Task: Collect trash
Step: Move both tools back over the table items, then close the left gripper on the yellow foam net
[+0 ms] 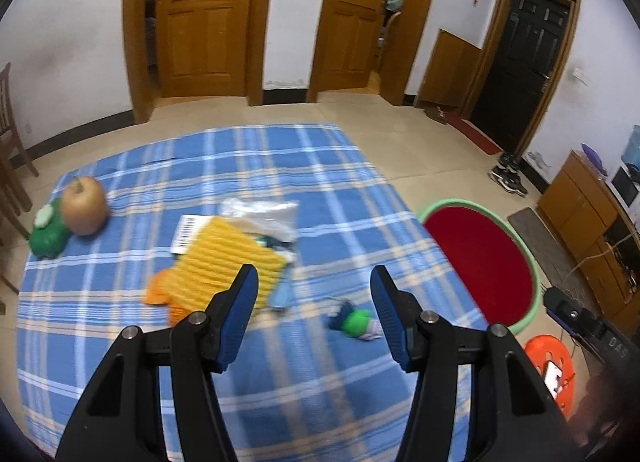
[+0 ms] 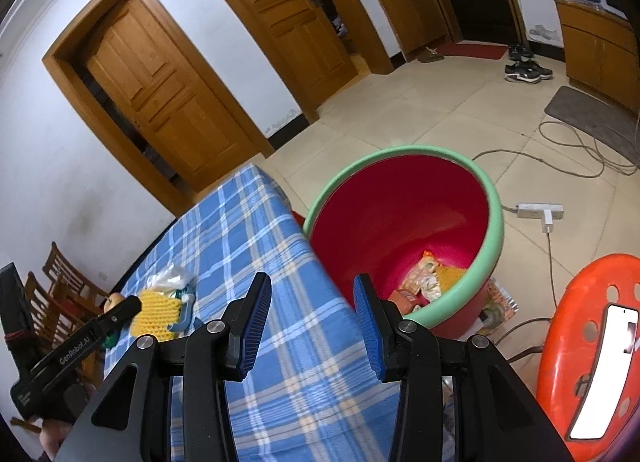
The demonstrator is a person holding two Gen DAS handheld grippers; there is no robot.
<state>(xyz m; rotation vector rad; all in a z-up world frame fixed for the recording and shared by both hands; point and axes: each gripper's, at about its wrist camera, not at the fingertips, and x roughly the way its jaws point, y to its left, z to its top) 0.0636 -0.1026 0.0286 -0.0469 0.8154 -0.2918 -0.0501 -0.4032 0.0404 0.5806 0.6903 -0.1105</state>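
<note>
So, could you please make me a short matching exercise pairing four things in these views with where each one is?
Things:
1. round yellow-red apple
2. yellow ribbed knitted cloth
3. red plastic tub with green rim
4. white smartphone

Places:
A. on the orange plastic stool
B. on the floor beside the table
C. beside a green toy
D. mid-table, over clear plastic wrappers

Pairs: 1-C, 2-D, 3-B, 4-A

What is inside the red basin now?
In the basin, crumpled wrappers lie at the bottom, orange, yellow and red. The near rim and the right gripper hide the rest of the bottom.
</note>
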